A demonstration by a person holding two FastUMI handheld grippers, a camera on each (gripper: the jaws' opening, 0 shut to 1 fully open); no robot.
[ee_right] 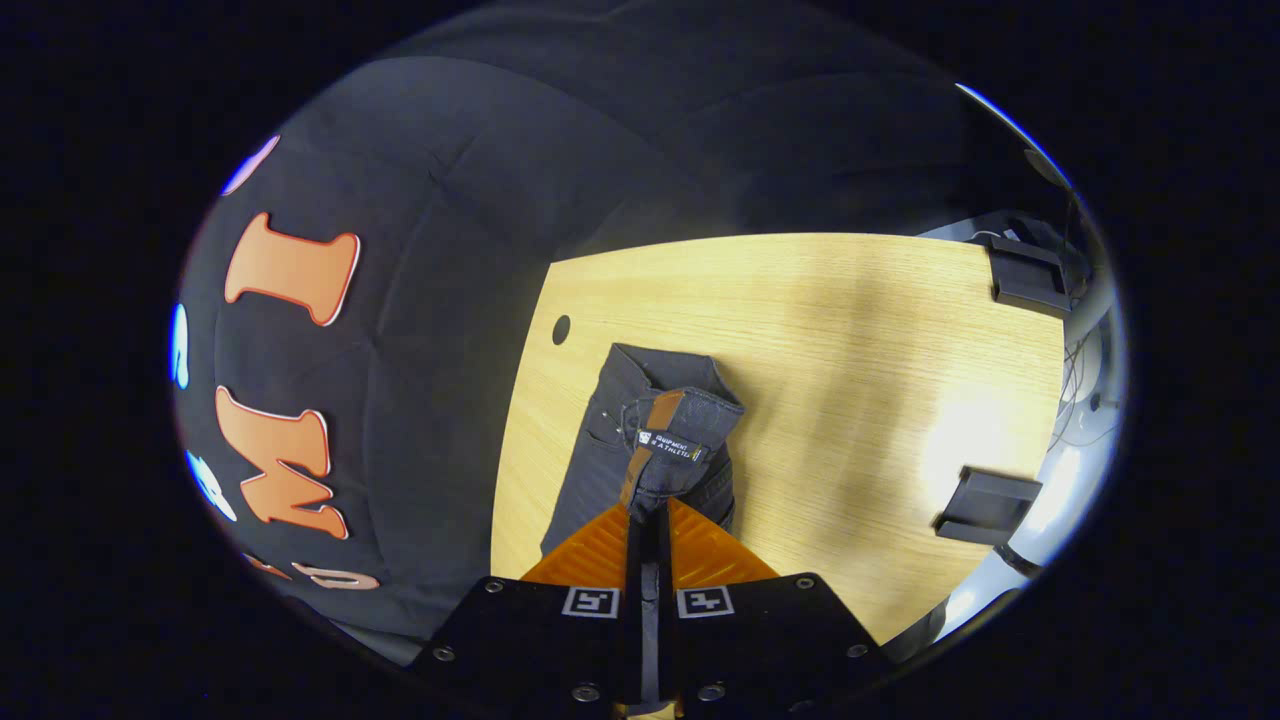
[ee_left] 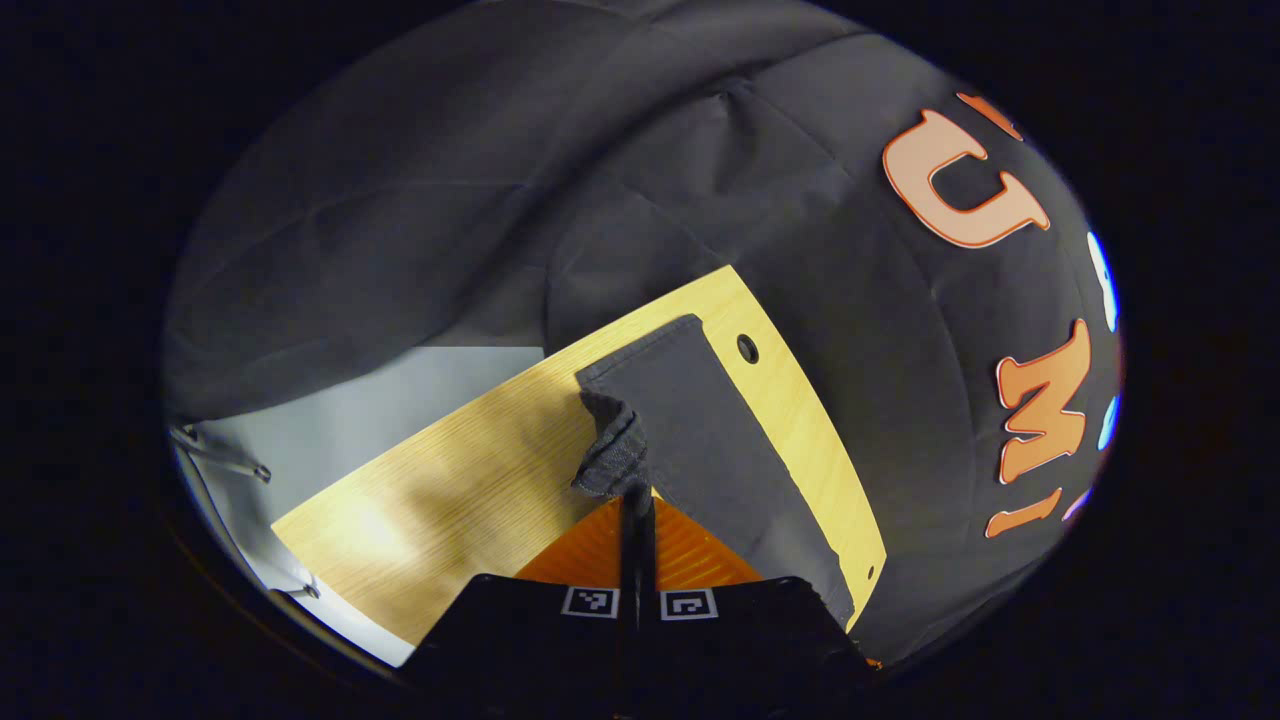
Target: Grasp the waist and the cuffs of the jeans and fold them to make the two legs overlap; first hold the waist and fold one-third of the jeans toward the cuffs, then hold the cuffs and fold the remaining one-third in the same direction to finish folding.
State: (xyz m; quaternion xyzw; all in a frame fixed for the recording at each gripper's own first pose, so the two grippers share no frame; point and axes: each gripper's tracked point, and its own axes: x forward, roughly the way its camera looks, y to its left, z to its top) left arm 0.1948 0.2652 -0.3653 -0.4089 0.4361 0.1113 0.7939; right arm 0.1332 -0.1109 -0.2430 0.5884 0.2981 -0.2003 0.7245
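Wooden table (ee_right: 820, 330); two black brackets (ee_right: 985, 505) near edge.

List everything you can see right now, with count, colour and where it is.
jeans: one, dark grey, on the table, lifted at both pinched ends
table: one, light wood, under the jeans
hole: one, dark, in the table near the jeans
black blocks: two, at the table's edge in the right gripper view
left claw: one, black and orange, shut on a bunched end
right claw: one, black and orange, shut on the labelled end
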